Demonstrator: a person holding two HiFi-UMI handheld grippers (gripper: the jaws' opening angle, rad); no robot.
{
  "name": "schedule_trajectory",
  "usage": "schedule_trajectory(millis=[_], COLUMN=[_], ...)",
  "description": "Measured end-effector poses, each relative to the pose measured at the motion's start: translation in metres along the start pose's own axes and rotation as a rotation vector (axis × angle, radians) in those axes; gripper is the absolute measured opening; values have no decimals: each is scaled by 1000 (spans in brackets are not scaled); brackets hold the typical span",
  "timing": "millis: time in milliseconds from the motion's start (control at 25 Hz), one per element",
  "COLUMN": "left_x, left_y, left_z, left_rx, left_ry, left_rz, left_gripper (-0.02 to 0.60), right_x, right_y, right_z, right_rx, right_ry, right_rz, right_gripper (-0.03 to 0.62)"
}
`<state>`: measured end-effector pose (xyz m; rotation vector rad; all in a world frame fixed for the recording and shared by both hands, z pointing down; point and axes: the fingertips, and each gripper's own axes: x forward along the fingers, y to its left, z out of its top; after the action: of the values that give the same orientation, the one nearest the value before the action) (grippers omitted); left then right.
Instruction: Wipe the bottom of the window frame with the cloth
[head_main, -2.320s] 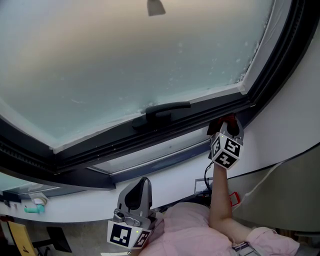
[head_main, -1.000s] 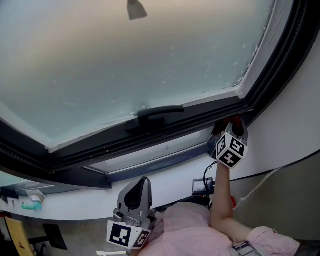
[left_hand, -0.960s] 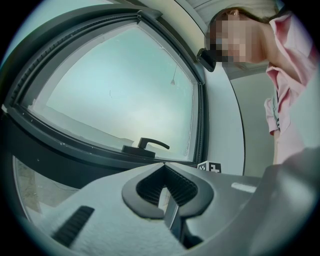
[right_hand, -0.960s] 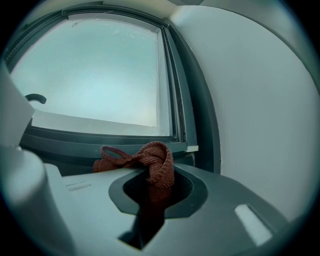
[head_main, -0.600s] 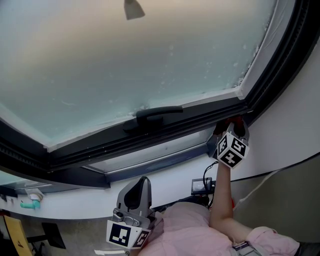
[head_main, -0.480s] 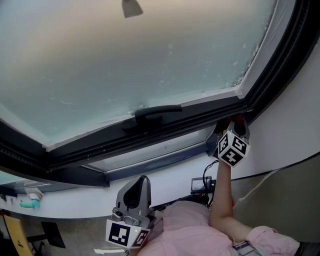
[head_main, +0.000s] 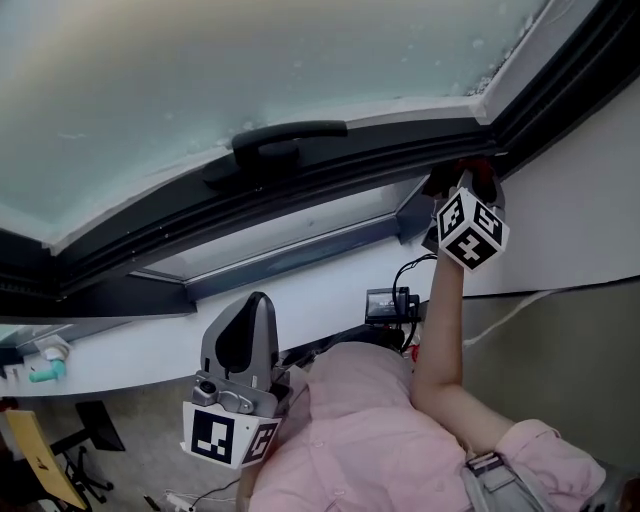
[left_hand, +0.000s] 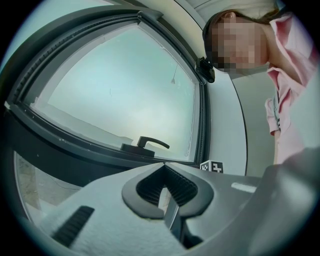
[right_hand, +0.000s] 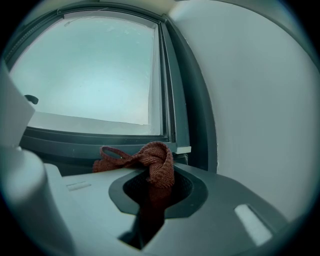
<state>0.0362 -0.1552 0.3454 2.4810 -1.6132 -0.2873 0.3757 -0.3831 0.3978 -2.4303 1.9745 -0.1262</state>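
Observation:
The dark window frame's bottom rail (head_main: 330, 180) runs across the head view under the frosted pane, with a black handle (head_main: 285, 135) at its middle. My right gripper (head_main: 466, 175) is raised to the rail's right end, close under the corner, and is shut on a red-brown cloth (head_main: 480, 165). In the right gripper view the cloth (right_hand: 150, 161) bunches out of the jaws and lies against the bottom rail (right_hand: 90, 137). My left gripper (head_main: 250, 315) hangs low by the pink shirt, away from the window, shut and holding nothing (left_hand: 167, 197).
A white sill (head_main: 130, 345) runs below the frame, with a small black device and cables (head_main: 385, 303) on it and a teal bottle (head_main: 42, 370) at the far left. A pale wall (right_hand: 260, 110) closes the right side beyond the frame's upright.
The right gripper with the cloth has slid a little to the right along the bottom rail towards the corner. The head view has shifted, so the window sits higher. The left gripper stays low.

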Motion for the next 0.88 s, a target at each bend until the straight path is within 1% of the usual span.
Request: schedule_trajectory(millis=[360,880], left_x=[2,10], left_y=[0,-6], left_z=[-4,-8], left_rx=[-12,-18], left_ry=[0,4], left_rz=[20,19], left_gripper=[2,2], right_x=[5,13], right_y=[-10,-23], right_z=[0,1], right_rx=[-8,-13], right_ry=[6,7], right_rz=[-10,-24], right_gripper=[44,44])
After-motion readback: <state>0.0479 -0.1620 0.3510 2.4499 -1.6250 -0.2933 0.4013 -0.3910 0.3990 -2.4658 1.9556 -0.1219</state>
